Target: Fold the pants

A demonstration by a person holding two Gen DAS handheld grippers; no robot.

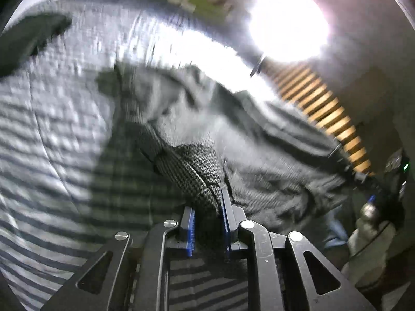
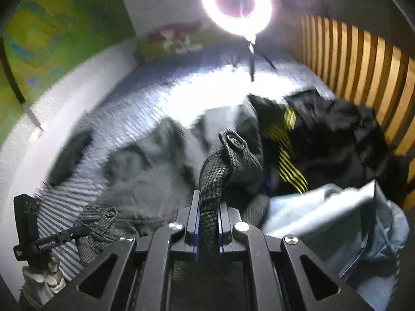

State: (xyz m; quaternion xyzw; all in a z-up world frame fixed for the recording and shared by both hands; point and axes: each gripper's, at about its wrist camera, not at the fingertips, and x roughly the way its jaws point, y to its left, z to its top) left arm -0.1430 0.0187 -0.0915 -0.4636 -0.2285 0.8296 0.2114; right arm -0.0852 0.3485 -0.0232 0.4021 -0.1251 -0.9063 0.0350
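Observation:
Grey woven pants (image 1: pixel 233 140) lie rumpled across a striped bed cover (image 1: pixel 52 119). In the left wrist view my left gripper (image 1: pixel 207 207) is shut on a bunched fold of the pants' waistband (image 1: pixel 192 165), which rises between its blue pads. In the right wrist view my right gripper (image 2: pixel 208 207) is shut on the other end of the waistband (image 2: pixel 211 178), the tab with a dark button (image 2: pixel 234 140) standing up above the fingers. The rest of the pants (image 2: pixel 145 171) sag away to the left. My left gripper (image 2: pixel 77 232) shows at the lower left, gripping the waistband near a second button.
A bright ring light (image 2: pixel 236 2) on a tripod stands at the bed's far side. A slatted wooden headboard (image 2: pixel 363 67) runs along the right. Black clothes with yellow stripes (image 2: pixel 324 140) and a light blue garment (image 2: pixel 337 215) are piled at the right. A dark garment (image 1: pixel 28 39) lies far left.

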